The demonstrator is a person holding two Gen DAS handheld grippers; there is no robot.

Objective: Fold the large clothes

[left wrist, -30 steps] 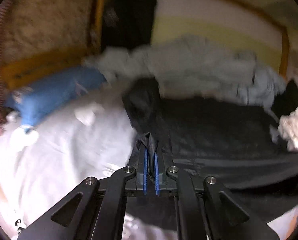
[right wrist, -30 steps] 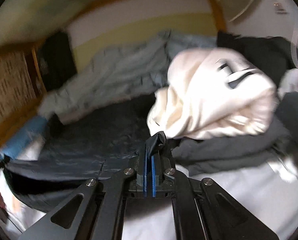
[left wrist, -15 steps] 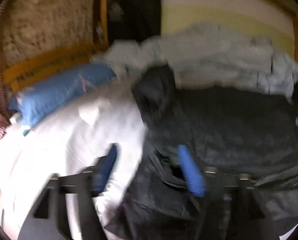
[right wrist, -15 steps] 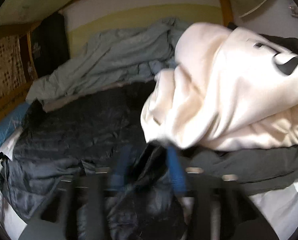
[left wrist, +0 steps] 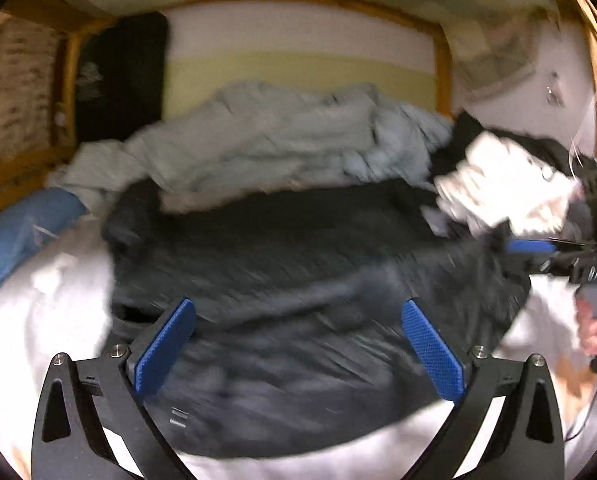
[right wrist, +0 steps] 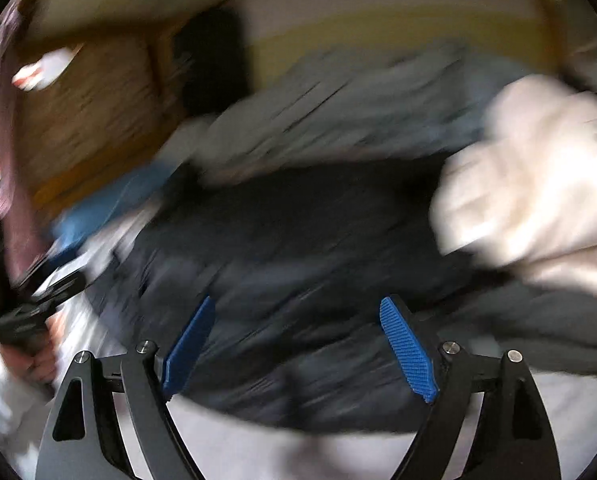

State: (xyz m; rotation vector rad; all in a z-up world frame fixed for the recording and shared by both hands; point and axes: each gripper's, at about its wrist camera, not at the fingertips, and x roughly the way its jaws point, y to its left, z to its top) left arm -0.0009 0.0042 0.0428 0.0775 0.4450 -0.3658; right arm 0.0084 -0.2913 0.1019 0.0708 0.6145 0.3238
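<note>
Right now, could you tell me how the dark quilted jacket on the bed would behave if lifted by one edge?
The dark quilted jacket lies rumpled and creased, so it would probably droop limply. Its sheen suggests slippery fabric. Its puffy quilting suggests lightness for its bulk.

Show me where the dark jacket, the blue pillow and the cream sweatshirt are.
dark jacket (left wrist: 298,248): left wrist view, middle of its body.
blue pillow (left wrist: 14,236): left wrist view, its near end.
cream sweatshirt (right wrist: 526,184): right wrist view, its bunched middle.

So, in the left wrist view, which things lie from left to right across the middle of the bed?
Blue pillow → dark jacket → cream garment → right claw, held in a hand at the right edge.
</note>
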